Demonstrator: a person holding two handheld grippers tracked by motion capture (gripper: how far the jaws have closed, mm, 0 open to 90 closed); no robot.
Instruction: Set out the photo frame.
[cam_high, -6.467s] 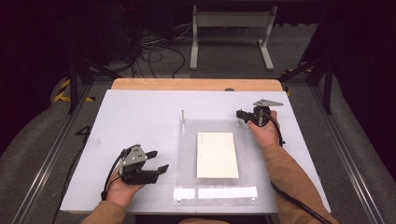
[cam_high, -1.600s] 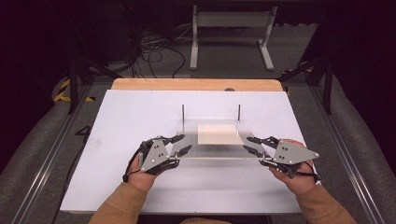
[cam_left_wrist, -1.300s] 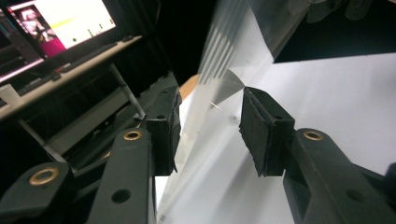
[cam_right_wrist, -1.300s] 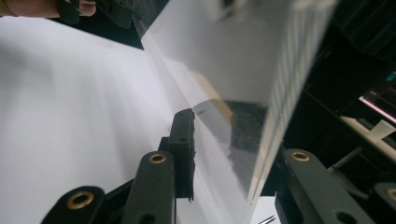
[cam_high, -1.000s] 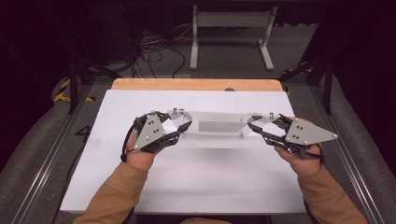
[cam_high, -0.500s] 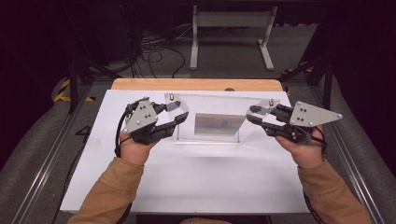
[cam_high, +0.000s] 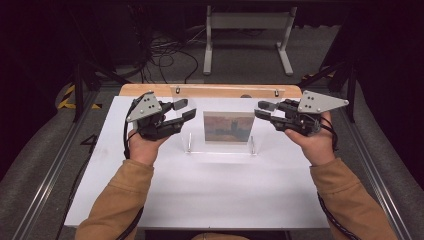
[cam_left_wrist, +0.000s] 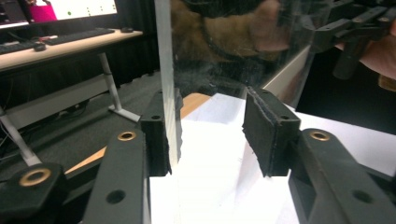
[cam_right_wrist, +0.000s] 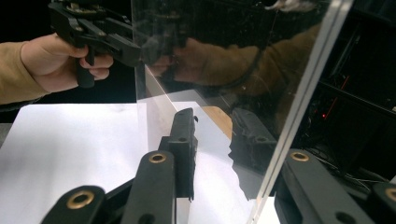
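Black jaws of our left gripper (cam_high: 184, 109) are standing spread around the left edge of the clear acrylic frame (cam_high: 222, 116), only one pad touching it. Our right gripper (cam_high: 264, 109) is likewise gaping astride the right edge. The frame is standing upright mid-table (cam_high: 210, 195), its long axis running left to right, the picture facing us. Half a second ago it was leaning back; now it is vertical.
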